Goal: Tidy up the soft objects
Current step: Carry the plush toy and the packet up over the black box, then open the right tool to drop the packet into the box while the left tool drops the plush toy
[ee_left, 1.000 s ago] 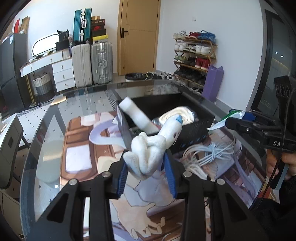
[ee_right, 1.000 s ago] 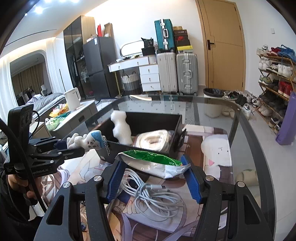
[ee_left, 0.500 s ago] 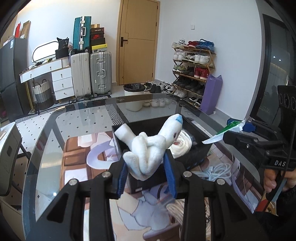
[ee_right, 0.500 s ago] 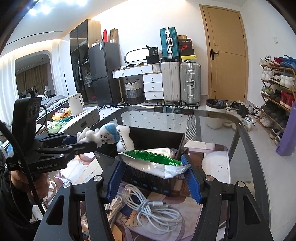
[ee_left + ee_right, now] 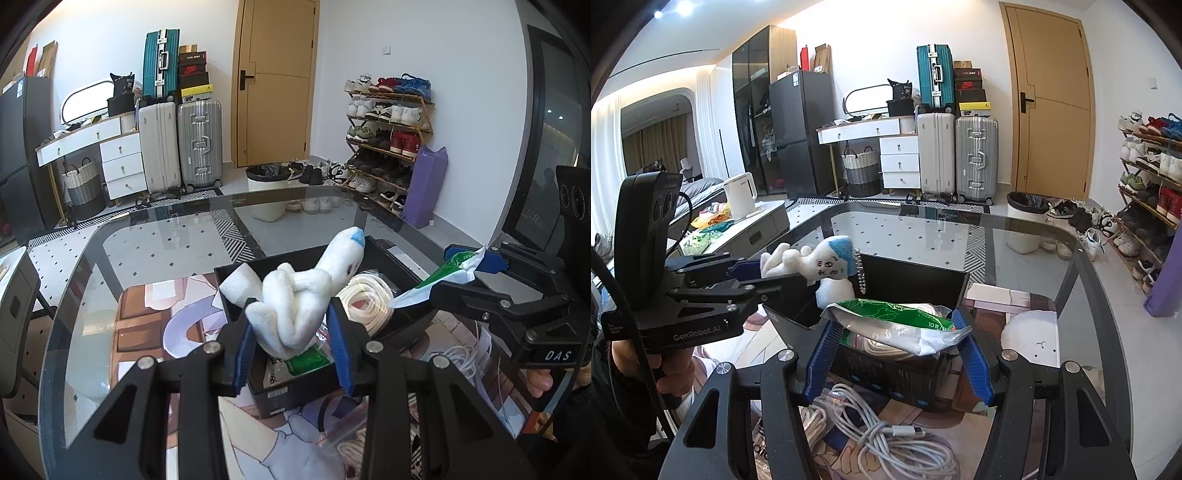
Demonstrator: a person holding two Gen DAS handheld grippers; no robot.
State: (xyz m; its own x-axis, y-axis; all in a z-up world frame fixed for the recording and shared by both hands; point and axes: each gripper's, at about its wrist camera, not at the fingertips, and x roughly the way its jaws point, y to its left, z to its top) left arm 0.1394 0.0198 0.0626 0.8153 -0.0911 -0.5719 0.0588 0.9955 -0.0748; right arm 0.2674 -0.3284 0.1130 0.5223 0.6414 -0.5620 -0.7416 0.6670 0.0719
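White plush fills the left gripper (image 5: 291,334), whose blue pads are clenched on a small stuffed toy (image 5: 303,295) held over the near end of the black bin (image 5: 295,391) on the glass table (image 5: 155,243). The right gripper (image 5: 897,354) grips a green-and-white packet (image 5: 897,321) above the same bin. Both items look mid-delivery; the next move probably calls for lowering each into free space in the bin and then parting the jaws. Looking down into the bin, the left wrist view shows a coiled white rope (image 5: 369,299), a foam piece (image 5: 240,286) and a green pouch (image 5: 306,360). Only the right wrist view shows the toy's face and bead chain (image 5: 862,273), and the loose white cables (image 5: 886,432) on the table outside the bin.
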